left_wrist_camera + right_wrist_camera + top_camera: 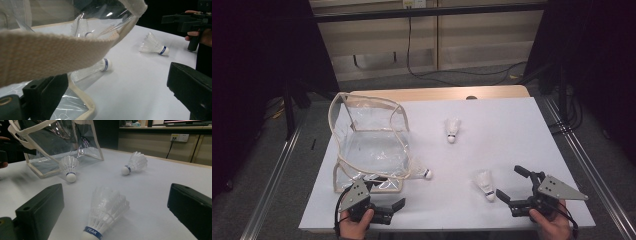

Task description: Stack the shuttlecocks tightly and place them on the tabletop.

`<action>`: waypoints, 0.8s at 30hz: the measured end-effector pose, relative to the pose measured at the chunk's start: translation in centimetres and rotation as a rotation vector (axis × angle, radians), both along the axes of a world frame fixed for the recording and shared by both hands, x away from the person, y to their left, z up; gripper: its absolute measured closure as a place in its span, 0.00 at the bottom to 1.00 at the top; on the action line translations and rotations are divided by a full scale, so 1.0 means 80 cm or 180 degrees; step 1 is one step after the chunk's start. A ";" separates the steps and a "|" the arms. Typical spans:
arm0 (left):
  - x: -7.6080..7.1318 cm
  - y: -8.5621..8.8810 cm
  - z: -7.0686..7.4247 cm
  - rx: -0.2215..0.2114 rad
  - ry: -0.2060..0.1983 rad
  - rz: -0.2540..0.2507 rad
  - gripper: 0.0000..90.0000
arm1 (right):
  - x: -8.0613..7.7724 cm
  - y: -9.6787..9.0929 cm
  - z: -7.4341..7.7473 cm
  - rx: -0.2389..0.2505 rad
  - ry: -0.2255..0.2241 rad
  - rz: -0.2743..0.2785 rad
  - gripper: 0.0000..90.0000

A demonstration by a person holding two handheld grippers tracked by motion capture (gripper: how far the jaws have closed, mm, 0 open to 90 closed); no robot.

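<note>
Shuttlecock (106, 216), feathered, lay at twelve o'clock between spread right tongs (520, 189); probably light and crushable, best gripped at cork. Left tongs (388, 206) spread beside clear bag (369, 145).

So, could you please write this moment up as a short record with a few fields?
Surface: white table top
Bag: clear bag with cream webbing trim, standing open at the table's left
Shuttlecocks: three white ones lying on the table; nearest shuttlecock by the right tool, middle shuttlecock beside the bag, far shuttlecock lying apart
Left tool: open, at the bag's near edge, the bag's strap close above its jaws
Right tool: open, jaws either side of the nearest shuttlecock, not closed on it
</note>
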State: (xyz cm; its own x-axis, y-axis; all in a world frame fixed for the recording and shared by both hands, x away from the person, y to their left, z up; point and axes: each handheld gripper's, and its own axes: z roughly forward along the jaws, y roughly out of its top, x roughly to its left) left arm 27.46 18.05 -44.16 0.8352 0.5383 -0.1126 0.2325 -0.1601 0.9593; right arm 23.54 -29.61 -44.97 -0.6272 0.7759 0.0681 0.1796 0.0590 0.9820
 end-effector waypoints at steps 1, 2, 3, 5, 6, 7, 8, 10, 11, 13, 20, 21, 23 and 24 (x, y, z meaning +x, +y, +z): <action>0.000 -0.002 0.000 0.0006 -0.0012 -0.0008 0.04 | 0.000 0.000 0.000 -0.0009 -0.0012 -0.0004 0.00; -0.001 -0.004 0.001 0.0005 -0.0004 -0.0012 0.04 | 0.001 0.000 0.000 -0.0014 -0.0014 -0.0005 0.00; 0.000 -0.005 0.001 0.0015 -0.0012 -0.0027 0.04 | 0.000 0.000 0.000 -0.0009 -0.0008 -0.0006 0.00; 0.000 -0.009 0.000 0.0019 -0.0017 -0.0046 0.04 | 0.000 0.000 0.000 -0.0002 -0.0007 -0.0008 0.00; 0.000 -0.009 0.000 0.0019 -0.0017 -0.0046 0.04 | 0.000 0.000 0.000 -0.0002 -0.0007 -0.0007 0.00; 0.000 -0.012 0.000 0.0034 -0.0014 -0.0057 0.04 | 0.000 0.000 0.001 -0.0008 -0.0016 -0.0006 0.00; 0.000 -0.013 0.000 0.0039 -0.0019 -0.0057 0.04 | 0.000 0.001 0.001 -0.0007 -0.0018 -0.0004 0.00; 0.000 -0.016 0.000 0.0033 -0.0017 -0.0079 0.04 | 0.000 0.001 0.001 -0.0007 -0.0019 -0.0004 0.00; 0.000 -0.017 0.000 0.0036 -0.0018 -0.0088 0.04 | 0.000 0.001 0.001 -0.0008 -0.0021 -0.0001 0.00; 0.000 -0.020 0.000 0.0051 -0.0012 -0.0110 0.04 | 0.000 0.001 0.001 -0.0008 -0.0020 0.0004 0.00; 0.001 -0.028 0.000 0.0064 -0.0024 -0.0143 0.04 | 0.000 0.001 0.001 -0.0010 -0.0020 -0.0010 0.00; 0.001 -0.029 0.000 0.0075 -0.0035 -0.0152 0.04 | 0.000 0.001 0.001 -0.0014 -0.0020 -0.0009 0.00; 0.002 -0.032 -0.001 0.0071 -0.0017 -0.0186 0.04 | 0.000 0.001 0.001 -0.0008 -0.0022 -0.0005 0.00; 0.002 -0.032 -0.001 0.0071 -0.0017 -0.0186 0.04 | 0.000 0.001 0.001 -0.0008 -0.0022 -0.0005 0.00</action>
